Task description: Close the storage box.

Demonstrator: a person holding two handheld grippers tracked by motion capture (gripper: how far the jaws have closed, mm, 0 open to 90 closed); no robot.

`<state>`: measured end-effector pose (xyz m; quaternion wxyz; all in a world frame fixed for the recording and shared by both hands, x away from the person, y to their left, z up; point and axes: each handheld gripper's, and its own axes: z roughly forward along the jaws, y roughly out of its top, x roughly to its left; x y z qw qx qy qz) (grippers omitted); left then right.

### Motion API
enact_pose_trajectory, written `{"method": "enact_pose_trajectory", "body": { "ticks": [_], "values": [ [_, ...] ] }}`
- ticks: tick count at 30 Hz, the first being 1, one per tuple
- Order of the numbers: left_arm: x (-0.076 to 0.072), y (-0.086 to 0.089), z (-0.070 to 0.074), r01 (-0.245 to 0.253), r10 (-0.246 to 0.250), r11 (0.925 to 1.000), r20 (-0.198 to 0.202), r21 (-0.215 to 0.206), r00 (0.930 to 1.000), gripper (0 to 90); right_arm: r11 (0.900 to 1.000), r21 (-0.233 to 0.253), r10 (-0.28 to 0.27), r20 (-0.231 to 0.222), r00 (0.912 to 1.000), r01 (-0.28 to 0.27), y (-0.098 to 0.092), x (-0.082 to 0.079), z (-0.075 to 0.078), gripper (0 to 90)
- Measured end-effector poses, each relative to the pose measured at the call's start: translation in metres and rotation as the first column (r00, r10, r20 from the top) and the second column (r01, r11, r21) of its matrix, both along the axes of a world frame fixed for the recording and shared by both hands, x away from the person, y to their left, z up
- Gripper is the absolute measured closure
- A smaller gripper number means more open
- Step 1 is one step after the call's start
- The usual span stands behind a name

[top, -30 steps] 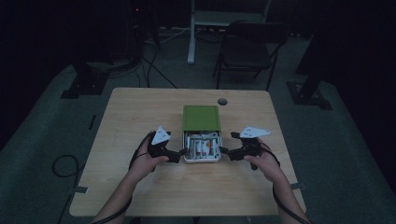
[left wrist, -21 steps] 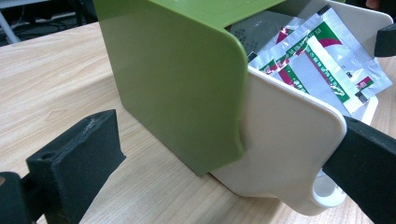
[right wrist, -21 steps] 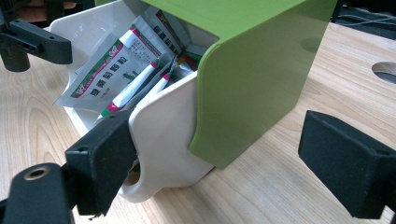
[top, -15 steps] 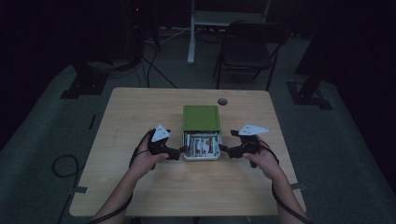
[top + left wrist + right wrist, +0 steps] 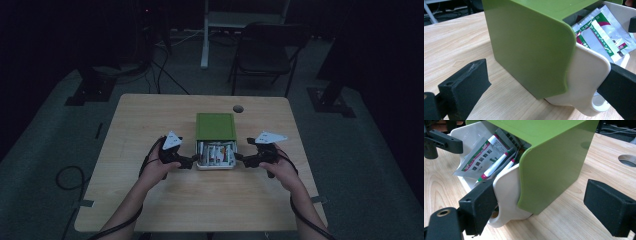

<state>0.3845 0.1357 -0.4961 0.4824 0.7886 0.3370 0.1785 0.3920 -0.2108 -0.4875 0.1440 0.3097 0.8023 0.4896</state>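
Left gripper [image 5: 192,160]: I have its jaws spread wide, clamped on nothing. In the left gripper view one jaw sits low over the table, away from the box, while the other lies against the cream drawer's front corner.
Right gripper [image 5: 242,159]: I hold it wide open too. In the right gripper view one jaw presses on the cream drawer's front at its side, and the other hangs free beyond the green cover.
Drawer [image 5: 215,163]: cream-white, slid partway out of the cover toward me, sitting on the table between my two grippers.
Sachets [image 5: 482,160]: white packets with green and red print, lying loosely in the open drawer, tilted against one another.
Green cover [image 5: 215,125]: the box's outer shell, flat on the table just beyond the drawer, still covering the drawer's back part.
Table [image 5: 150,115]: light wood, with a round hole [image 5: 238,108] near its far edge, beyond the box.
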Motion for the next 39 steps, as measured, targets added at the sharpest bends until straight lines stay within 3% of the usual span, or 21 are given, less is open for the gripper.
{"method": "enact_pose_trajectory", "body": {
  "ticks": [24,39],
  "values": [
    [0.017,-0.001,0.0,-0.012,0.012,0.9999,0.006,0.011,0.9999,1.2,0.999,-0.012,-0.037,0.0,0.9993,0.037,0.003,0.013,0.0,11.5],
    [0.025,-0.004,-0.001,-0.019,0.019,0.9995,0.009,0.026,0.9998,1.2,0.997,-0.049,-0.063,0.025,0.9977,0.065,0.01,0.018,-0.001,11.5]
  ]
}}
